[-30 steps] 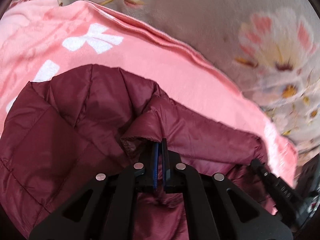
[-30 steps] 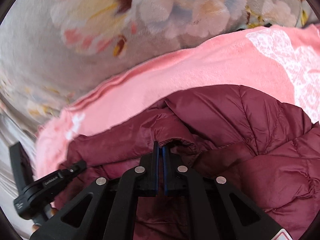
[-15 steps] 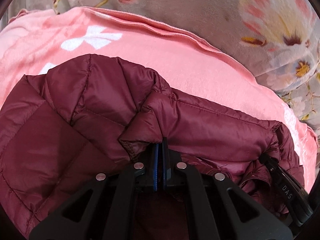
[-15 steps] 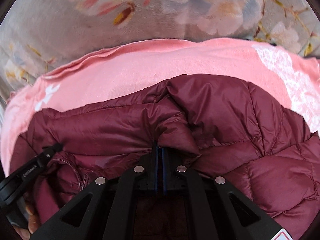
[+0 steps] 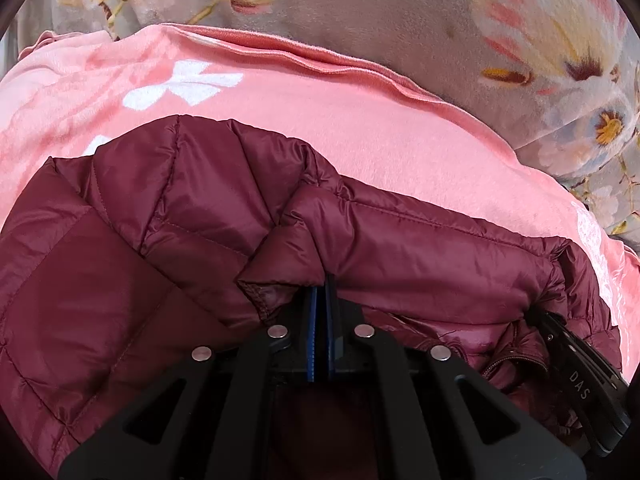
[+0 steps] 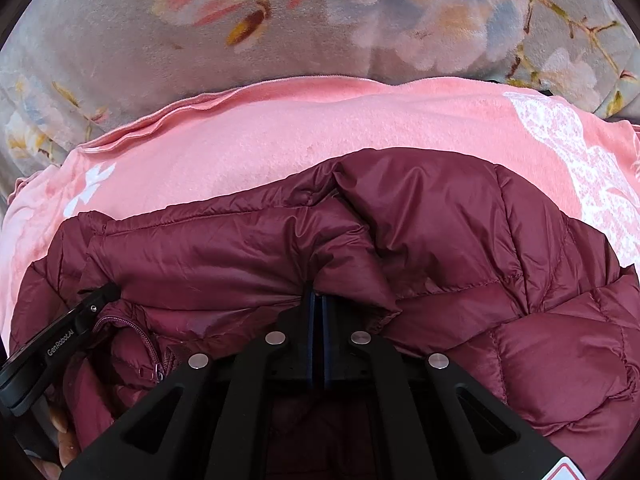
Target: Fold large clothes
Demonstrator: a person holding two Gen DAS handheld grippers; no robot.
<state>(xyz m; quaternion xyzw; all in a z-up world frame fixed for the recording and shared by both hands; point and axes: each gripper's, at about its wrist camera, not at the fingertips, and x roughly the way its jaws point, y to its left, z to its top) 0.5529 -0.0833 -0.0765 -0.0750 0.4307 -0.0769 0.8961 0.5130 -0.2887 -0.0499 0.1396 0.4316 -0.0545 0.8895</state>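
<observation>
Both of my tools were clamped on the same dark red jacket (image 5: 208, 216). My left hand-held gripper (image 5: 321, 292) had its blue-lined fingers (image 5: 312, 320) pressed nearly together on a folded edge of the padded cloth, with a hemmed corner (image 5: 260, 296) sticking out just to the left of them. My right hand-held gripper (image 6: 316, 298) was pinched the same way, its fingers (image 6: 310, 320) buried under a bulge of the jacket (image 6: 460, 240) so that only a thin slit showed between them.

From the left camera, the jacket spread across the lower half of the view, its quilted panels running off to the left and a long stitched band (image 5: 440, 248) stretching right. At the far right end of that band I could see my other tool's black finger (image 5: 576, 364) reaching into the cloth beside a zipper (image 5: 516, 360). From the right camera, the zipper (image 6: 156, 356) lay at lower left, next to the black finger (image 6: 64, 340) of my left tool.

Under the jacket lay a pink blanket (image 5: 360, 120) with white bow shapes (image 5: 184, 88) and a pale lace-like patch (image 6: 576, 176). Beyond the blanket's rippled edge was a grey plush cover (image 6: 120, 48) printed with large flowers (image 5: 560, 48).
</observation>
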